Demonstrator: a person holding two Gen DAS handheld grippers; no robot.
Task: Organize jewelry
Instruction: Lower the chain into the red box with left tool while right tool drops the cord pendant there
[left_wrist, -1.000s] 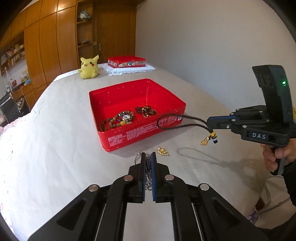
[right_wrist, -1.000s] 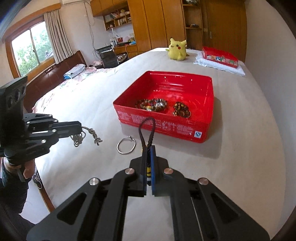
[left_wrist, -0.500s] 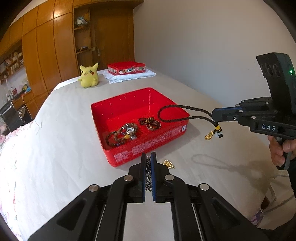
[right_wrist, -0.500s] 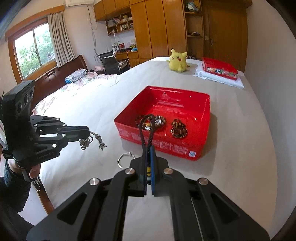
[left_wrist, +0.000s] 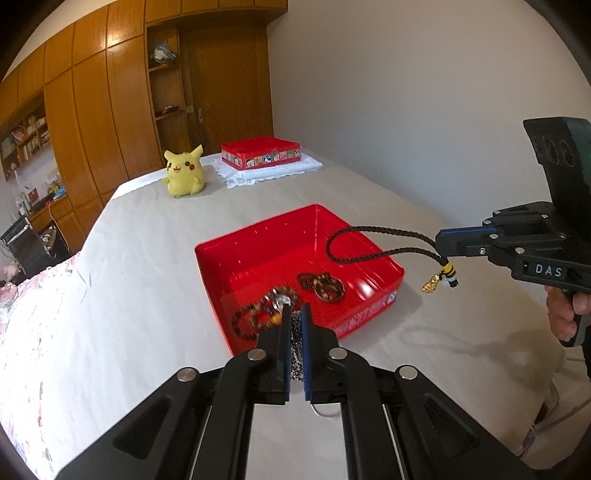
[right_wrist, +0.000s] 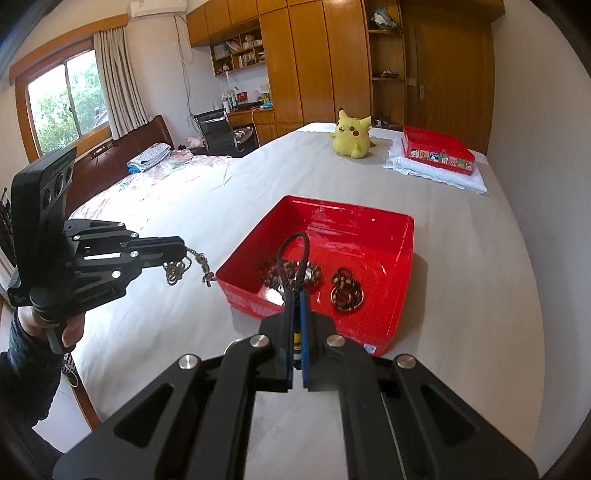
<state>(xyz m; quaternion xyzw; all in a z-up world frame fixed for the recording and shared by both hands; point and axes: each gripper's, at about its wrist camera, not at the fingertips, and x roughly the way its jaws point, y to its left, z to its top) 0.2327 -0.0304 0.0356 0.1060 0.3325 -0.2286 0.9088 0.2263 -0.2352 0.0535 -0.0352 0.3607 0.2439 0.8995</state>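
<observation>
An open red tin box (left_wrist: 364, 320) (right_wrist: 251, 300) sits on the beige bed cover with two beaded bracelets (left_wrist: 325, 286) (right_wrist: 345, 290) inside. My left gripper (left_wrist: 295, 314) (right_wrist: 183, 248) is shut on a silver chain (right_wrist: 177, 267), held in the air just left of the box's near corner. My right gripper (right_wrist: 295, 300) (left_wrist: 439, 244) is shut on a dark braided cord (left_wrist: 354, 240) (right_wrist: 293, 243). The cord's loop reaches over the box, and a gold pendant (left_wrist: 430, 286) dangles outside its right wall. A silver ring (left_wrist: 323, 410) lies on the cover under my left fingers.
A yellow plush toy (left_wrist: 183, 171) (right_wrist: 351, 138) and a closed red tin (left_wrist: 260, 153) (right_wrist: 437, 153) on a white cloth stand at the far end of the bed. A wall runs along the right side. A hand grips each tool's handle.
Both grippers have risen and come closer to the red box, still holding the chain and the cord. The cord's loop now hangs over the box's inside.
</observation>
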